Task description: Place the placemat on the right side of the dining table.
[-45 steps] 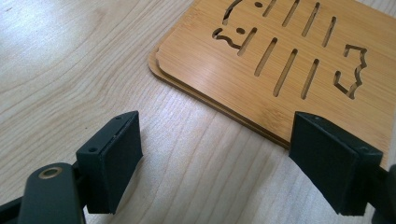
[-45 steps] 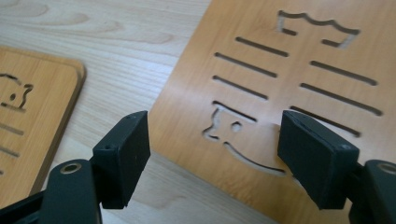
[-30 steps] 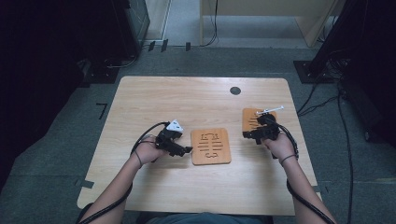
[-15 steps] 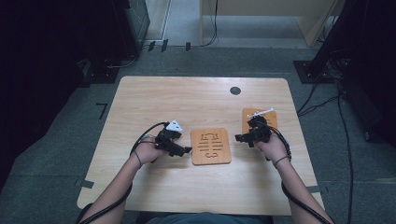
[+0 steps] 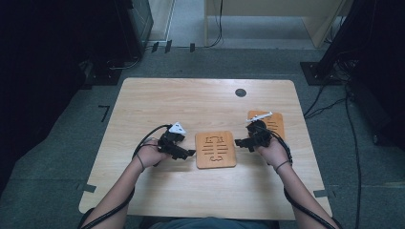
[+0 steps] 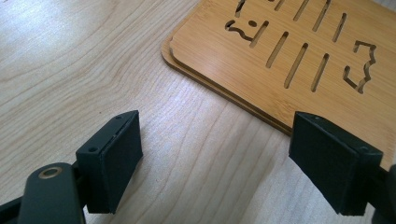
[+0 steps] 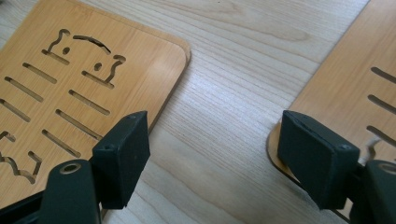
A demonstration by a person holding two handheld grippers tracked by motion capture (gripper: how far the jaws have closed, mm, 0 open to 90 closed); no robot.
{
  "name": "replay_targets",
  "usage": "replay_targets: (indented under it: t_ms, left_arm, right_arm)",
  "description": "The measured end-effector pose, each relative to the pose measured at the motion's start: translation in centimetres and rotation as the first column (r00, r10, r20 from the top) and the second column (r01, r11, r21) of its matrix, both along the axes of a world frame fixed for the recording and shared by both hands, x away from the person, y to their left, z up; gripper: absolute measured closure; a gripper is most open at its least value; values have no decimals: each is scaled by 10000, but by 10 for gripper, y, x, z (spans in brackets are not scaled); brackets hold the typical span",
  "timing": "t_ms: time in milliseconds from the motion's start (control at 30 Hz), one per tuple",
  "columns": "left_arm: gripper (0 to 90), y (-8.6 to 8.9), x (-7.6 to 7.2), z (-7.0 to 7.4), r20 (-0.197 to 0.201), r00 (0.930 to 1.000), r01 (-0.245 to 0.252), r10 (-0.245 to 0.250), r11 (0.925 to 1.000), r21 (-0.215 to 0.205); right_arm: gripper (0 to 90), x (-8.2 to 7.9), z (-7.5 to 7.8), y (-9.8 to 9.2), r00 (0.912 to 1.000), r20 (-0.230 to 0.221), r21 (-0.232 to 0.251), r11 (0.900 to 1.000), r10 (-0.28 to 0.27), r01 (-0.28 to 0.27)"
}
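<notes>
A square wooden board (image 5: 216, 150) with cut slots lies flat in the middle of the table; in the left gripper view the wooden board (image 6: 299, 51) looks like two stacked layers. A second slotted board (image 5: 272, 122) lies to its right. My left gripper (image 5: 187, 153) rests just left of the middle board, pointing at its edge, jaws open and empty (image 6: 219, 158). My right gripper (image 5: 240, 142) hovers over the gap between the two boards, jaws open with nothing between them (image 7: 215, 158). The middle board (image 7: 70, 93) sits by its left pad, the second board (image 7: 355, 88) by its right.
The light wooden table (image 5: 191, 105) has a small black round grommet (image 5: 240, 92) near its far edge. Dark furniture, cables and floor surround it. Both forearms enter from the near edge.
My right gripper has slid left, off the second board and toward the right edge of the middle board. The left gripper and both boards have stayed put.
</notes>
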State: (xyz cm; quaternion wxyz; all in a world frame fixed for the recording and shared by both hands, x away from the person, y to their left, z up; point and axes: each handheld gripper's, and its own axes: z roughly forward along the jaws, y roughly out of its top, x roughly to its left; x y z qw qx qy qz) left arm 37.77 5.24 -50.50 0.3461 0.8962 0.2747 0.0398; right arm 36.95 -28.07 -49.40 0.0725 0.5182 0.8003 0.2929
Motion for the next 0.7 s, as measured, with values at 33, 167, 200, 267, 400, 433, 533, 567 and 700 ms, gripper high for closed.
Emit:
replay_targets:
  t_ms: [33,167,200,267,400,433,533,567,700]
  left_arm:
    - [163,0,0,0,10,10000,7,-7,10000,9]
    - [163,0,0,0,31,10000,6,-6,10000,1]
    - [163,0,0,0,35,10000,3,-3,10000,-7]
    - [163,0,0,0,41,10000,7,-7,10000,-15]
    - [163,1,0,-1,44,10000,16,-16,10000,-58]
    - [163,1,0,-1,42,10000,-6,7,10000,-67]
    - [163,1,0,-1,45,10000,-6,6,10000,-90]
    - [163,1,0,-1,57,10000,12,-11,10000,-73]
    - [163,1,0,-1,53,10000,8,-7,10000,-98]
  right_arm:
    - [252,0,0,1,10000,12,-3,10000,3,-3]
    - [240,-1,-2,4,9997,240,-37,10000,66,-66]
    - [238,-1,-2,5,9995,306,-61,9999,104,-102]
    - [237,-2,-3,7,9989,449,-126,9998,156,-150]
    - [238,-3,-6,13,9982,467,-119,9992,378,-373]
    - [221,-3,-8,15,9975,524,-194,9987,480,-471]
    - [204,-3,-9,17,9964,607,-276,9979,596,-581]
    - [204,-3,-9,16,9962,646,-267,9980,591,-575]
    - [204,-4,-9,16,9959,685,-225,9981,595,-580]
